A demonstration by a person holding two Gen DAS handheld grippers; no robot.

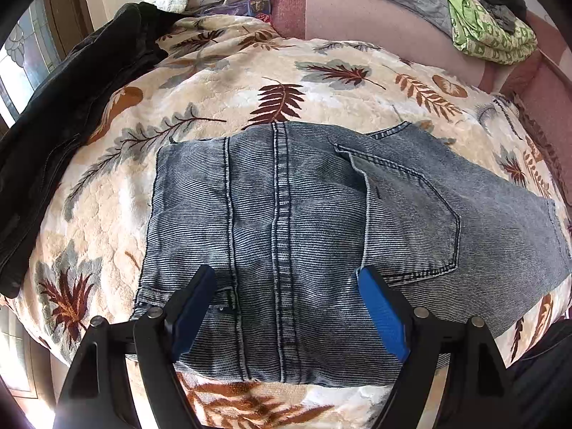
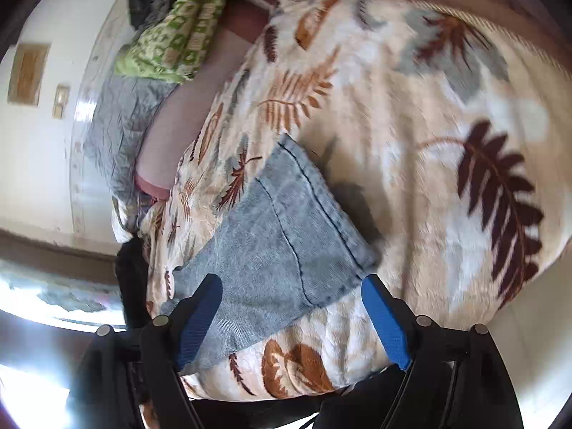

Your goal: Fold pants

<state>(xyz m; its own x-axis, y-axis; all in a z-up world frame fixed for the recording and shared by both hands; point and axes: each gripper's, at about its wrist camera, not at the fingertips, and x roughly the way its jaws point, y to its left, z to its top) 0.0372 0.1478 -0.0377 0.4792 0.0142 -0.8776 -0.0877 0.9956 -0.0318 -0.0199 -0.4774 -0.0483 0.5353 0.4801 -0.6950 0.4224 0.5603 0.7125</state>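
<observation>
Left gripper (image 1: pixel 286 279) stood wide open above the folded jeans (image 1: pixel 296 236), gripping nothing. Right gripper (image 2: pixel 292 287) likewise gaped wide, empty, over the jeans' edge. Jeans lay flat on the leaf-patterned blanket (image 1: pixel 232 82) covering the bed.

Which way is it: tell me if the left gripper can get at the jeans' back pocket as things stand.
Probably yes. The left gripper hangs open over the folded jeans, and the back pocket lies face up just beyond its right finger, with nothing on top of it.
</observation>
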